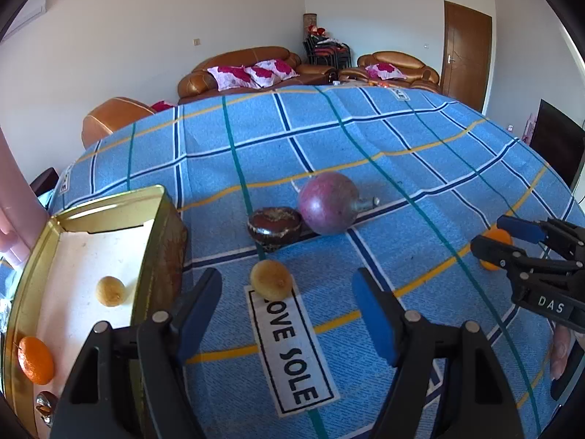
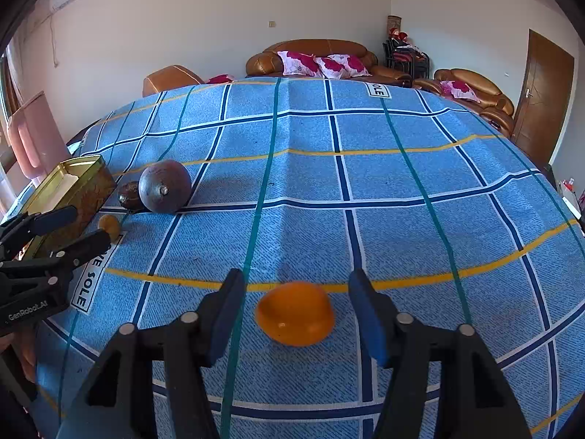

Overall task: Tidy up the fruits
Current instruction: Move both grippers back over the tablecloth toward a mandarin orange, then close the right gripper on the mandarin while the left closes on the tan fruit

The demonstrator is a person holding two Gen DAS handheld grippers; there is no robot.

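A gold tin box (image 1: 153, 241) stands at the left on the blue checked cloth; it holds a small yellow fruit (image 1: 109, 291) and an orange (image 1: 36, 360). My left gripper (image 1: 289, 314) is open, just before a small yellow fruit (image 1: 271, 280) on the cloth. Behind it lie a dark brown fruit (image 1: 274, 225) and a large purple fruit (image 1: 327, 203). My right gripper (image 2: 296, 314) is open, with an orange (image 2: 295, 312) lying between its fingers on the cloth. The right gripper also shows in the left wrist view (image 1: 501, 239).
A pink object (image 2: 31, 135) stands beyond the tin box at the left edge. A small shiny item (image 1: 45, 404) lies in the box's near corner. Brown sofas (image 1: 241, 69) stand behind the table. The cloth's right edge (image 1: 541, 157) drops off.
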